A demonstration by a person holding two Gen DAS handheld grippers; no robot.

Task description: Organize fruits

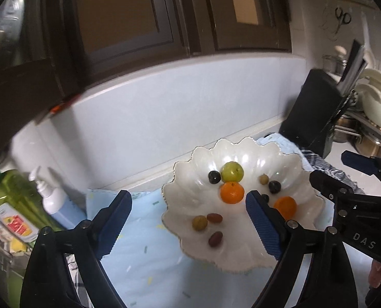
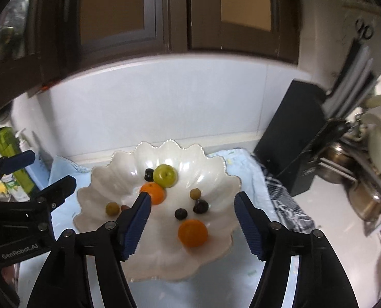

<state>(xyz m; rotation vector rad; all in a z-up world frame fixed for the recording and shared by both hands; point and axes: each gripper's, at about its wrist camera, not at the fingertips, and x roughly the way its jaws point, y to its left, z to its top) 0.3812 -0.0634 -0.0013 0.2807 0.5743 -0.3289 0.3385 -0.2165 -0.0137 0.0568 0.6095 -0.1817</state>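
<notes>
A white scalloped bowl (image 1: 241, 246) (image 2: 164, 256) rests on a light blue cloth (image 1: 144, 256). In it lie a green round fruit (image 1: 232, 171) (image 2: 166, 175), two oranges (image 1: 232, 192) (image 2: 193, 232), dark grapes (image 1: 274, 186) (image 2: 181, 213), reddish grapes (image 1: 215, 239) and small green fruits (image 1: 199, 222) (image 2: 112, 208). My left gripper (image 1: 188, 197) (image 2: 53, 168) hovers over the bowl's left edge, open and holding nothing. My right gripper (image 2: 192, 196) (image 1: 327, 165) hangs open above the bowl's near side; the nearer orange lies below, between its fingers, apart from the pads.
A green bottle (image 1: 10, 200) and a pump bottle (image 1: 49, 197) stand at the left by a rack. A black box (image 1: 311, 107) (image 2: 293, 138), a plaid cloth (image 2: 285, 205), steel pots (image 2: 365, 200) and a white jug (image 1: 378, 105) crowd the right. A tiled wall rises behind the bowl.
</notes>
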